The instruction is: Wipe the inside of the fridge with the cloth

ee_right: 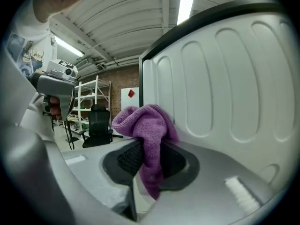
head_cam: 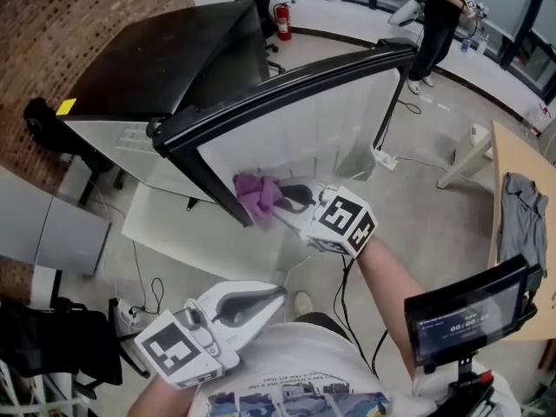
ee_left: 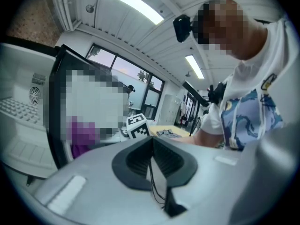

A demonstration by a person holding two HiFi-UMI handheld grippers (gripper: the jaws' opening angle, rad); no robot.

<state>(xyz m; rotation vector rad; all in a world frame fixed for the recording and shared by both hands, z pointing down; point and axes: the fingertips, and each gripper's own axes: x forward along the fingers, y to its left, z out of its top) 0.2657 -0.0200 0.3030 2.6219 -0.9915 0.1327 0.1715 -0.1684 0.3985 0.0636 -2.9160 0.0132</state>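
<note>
A small black fridge (head_cam: pixel 156 68) stands with its door (head_cam: pixel 304 120) swung open, white ribbed inner liner (ee_right: pixel 234 88) facing me. My right gripper (head_cam: pixel 291 200) is shut on a purple cloth (head_cam: pixel 258 196), which touches the door's lower left edge. In the right gripper view the cloth (ee_right: pixel 145 125) bunches above the closed jaws of that gripper (ee_right: pixel 150 161), right beside the liner. My left gripper (head_cam: pixel 269 298) hangs low near my body, apart from the fridge. Its jaws (ee_left: pixel 152 161) are shut with nothing between them. The fridge's inner compartment is mostly hidden behind the door.
A wooden table (head_cam: pixel 521 172) with a grey garment (head_cam: pixel 519 215) stands at the right. A small screen (head_cam: pixel 469 311) sits at lower right. Cables and a power strip (head_cam: pixel 388 159) lie on the floor. A person (head_cam: pixel 439 16) stands far back; a fire extinguisher (head_cam: pixel 283 22) is by the wall.
</note>
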